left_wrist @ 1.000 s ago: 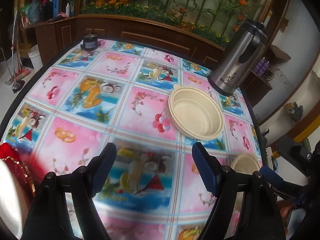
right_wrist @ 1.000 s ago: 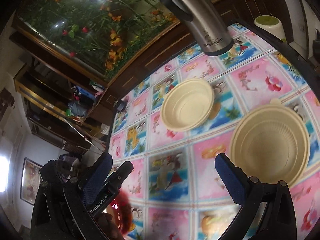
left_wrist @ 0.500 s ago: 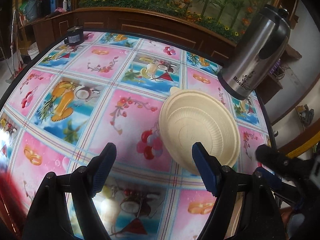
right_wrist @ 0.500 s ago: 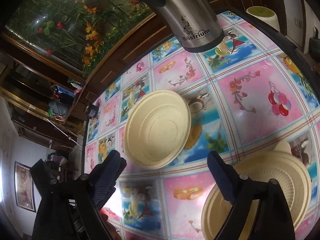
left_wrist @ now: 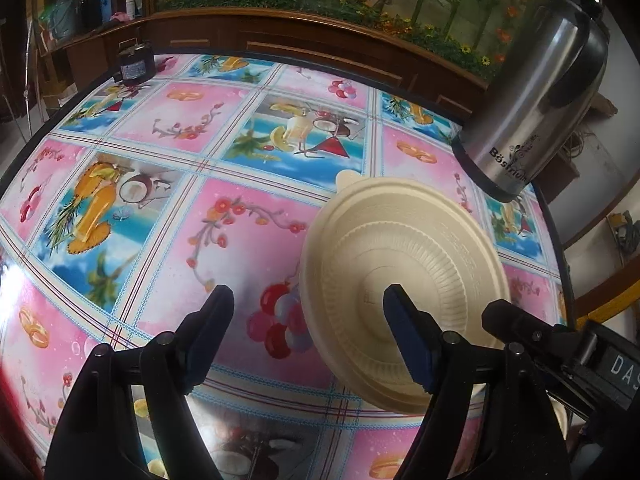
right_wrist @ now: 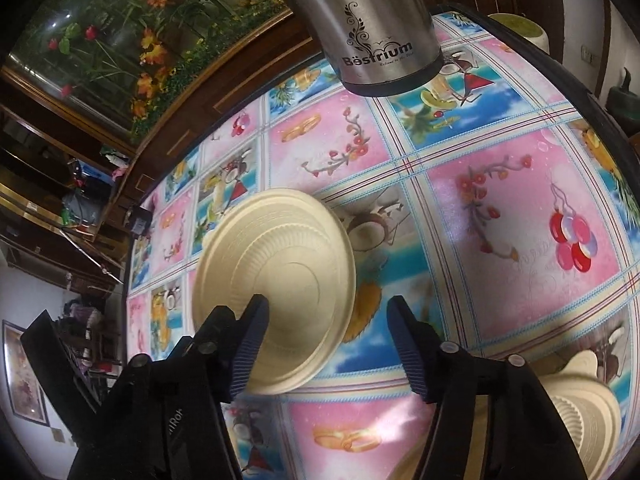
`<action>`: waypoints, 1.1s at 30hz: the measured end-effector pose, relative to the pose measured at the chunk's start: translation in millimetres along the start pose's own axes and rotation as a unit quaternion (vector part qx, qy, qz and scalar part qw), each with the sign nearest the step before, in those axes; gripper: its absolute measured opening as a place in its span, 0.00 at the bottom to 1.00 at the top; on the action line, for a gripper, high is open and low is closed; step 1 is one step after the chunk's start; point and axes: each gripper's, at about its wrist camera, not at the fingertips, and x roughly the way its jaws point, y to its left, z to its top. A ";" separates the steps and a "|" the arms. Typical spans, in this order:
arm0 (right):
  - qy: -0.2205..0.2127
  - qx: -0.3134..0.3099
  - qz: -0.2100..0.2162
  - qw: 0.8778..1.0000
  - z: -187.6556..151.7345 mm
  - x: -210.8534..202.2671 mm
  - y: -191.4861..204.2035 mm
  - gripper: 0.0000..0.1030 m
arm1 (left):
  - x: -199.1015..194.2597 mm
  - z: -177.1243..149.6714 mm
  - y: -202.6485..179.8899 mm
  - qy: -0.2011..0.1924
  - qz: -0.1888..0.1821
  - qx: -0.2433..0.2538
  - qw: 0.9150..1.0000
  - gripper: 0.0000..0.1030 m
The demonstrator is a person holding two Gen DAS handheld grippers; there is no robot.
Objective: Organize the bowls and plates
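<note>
The left gripper (left_wrist: 306, 300) pointed steeply down toward the table (left_wrist: 140, 240); its jaws stood fairly wide and were closing, the near left rim of the cream bowl (left_wrist: 404, 276) between them but no pad pressing on it; the right finger (left_wrist: 408, 340) hung over the bowl's inside, the left finger (left_wrist: 208, 328) over bare cloth at about nine o'clock from the bowl. The right gripper (right_wrist: 324, 320) was tipped down at much the same steep angle; its jaws were at a middling gap and closing, the bowl's (right_wrist: 276, 284) near right rim between them; the left finger (right_wrist: 250, 344) lay over the bowl's floor and the right finger (right_wrist: 412, 348) over the cloth outside the rim; whether either pad touched the bowl could not be told.

The bowl was round, so it had no long axis; it sat upright, mouth upward, its small rim tab toward twelve o'clock in the left wrist view. It stood on the patterned cloth near the table's right side, with the steel flask (left_wrist: 536, 96) at roughly one o'clock from it and apart from it. A second cream bowl (right_wrist: 580, 416) lay at about four o'clock from the first in the right wrist view, well apart; a dark jar (left_wrist: 136, 64) stood at the table's far edge, near eleven o'clock.
</note>
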 end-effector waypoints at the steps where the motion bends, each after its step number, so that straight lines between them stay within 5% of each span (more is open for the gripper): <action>1: 0.002 -0.001 -0.003 1.000 0.0 2.3 0.3 0.52 | 3.9 -1.1 -1.0 0.003 0.006 0.004 1.000 0.62; 7: 0.016 -0.009 -0.030 0.999 -3.4 18.1 1.1 0.21 | 16.2 -7.4 -4.8 0.006 0.033 0.035 0.999 0.26; 9: 0.013 -0.011 -0.025 1.000 -5.3 18.3 1.1 0.18 | 15.3 -7.9 -6.2 0.009 0.024 0.042 0.999 0.15; 11: 0.011 -0.018 -0.024 0.999 -8.0 17.3 5.1 0.11 | 12.5 -9.5 -6.9 0.009 0.024 0.048 0.998 0.14; 22: -0.010 -0.036 -0.005 0.999 -46.6 -11.2 18.1 0.12 | -26.3 -27.4 18.4 -0.003 0.019 0.049 0.999 0.14; 33: -0.033 -0.050 0.002 0.998 -123.7 -54.0 29.7 0.13 | -74.7 -80.7 47.9 -0.013 0.007 0.062 0.998 0.14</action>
